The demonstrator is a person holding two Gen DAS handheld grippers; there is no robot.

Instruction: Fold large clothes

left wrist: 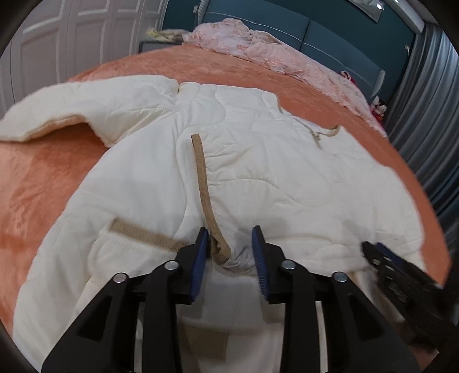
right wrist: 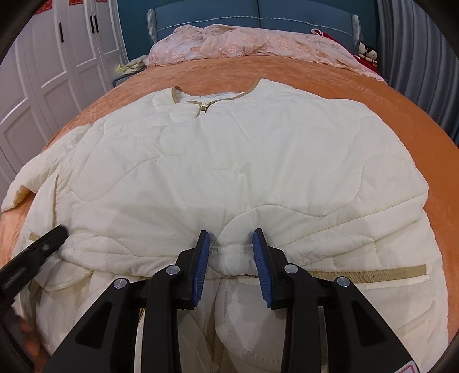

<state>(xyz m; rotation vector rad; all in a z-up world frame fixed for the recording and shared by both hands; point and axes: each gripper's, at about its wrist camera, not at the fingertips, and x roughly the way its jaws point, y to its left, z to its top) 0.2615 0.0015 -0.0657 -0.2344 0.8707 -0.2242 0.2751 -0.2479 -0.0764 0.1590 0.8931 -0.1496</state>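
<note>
A large cream quilted jacket (right wrist: 229,172) with tan trim lies spread on the orange bedspread (right wrist: 287,71), collar and zipper toward the headboard. It also fills the left wrist view (left wrist: 258,172). My left gripper (left wrist: 229,249) is open, its blue pads either side of a bunched fold with a tan strap (left wrist: 206,195) at the jacket's near edge. My right gripper (right wrist: 232,249) is open, its pads straddling a raised fold of the hem. The right gripper shows at the right of the left wrist view (left wrist: 384,255); the left one shows at the left of the right wrist view (right wrist: 37,246).
A pink lace bedcover (right wrist: 243,43) is heaped at the head of the bed against a blue headboard (right wrist: 258,14). White wardrobe doors (right wrist: 43,71) stand at the left, grey curtains (right wrist: 416,57) at the right. Small dolls (right wrist: 368,53) sit at the far right corner.
</note>
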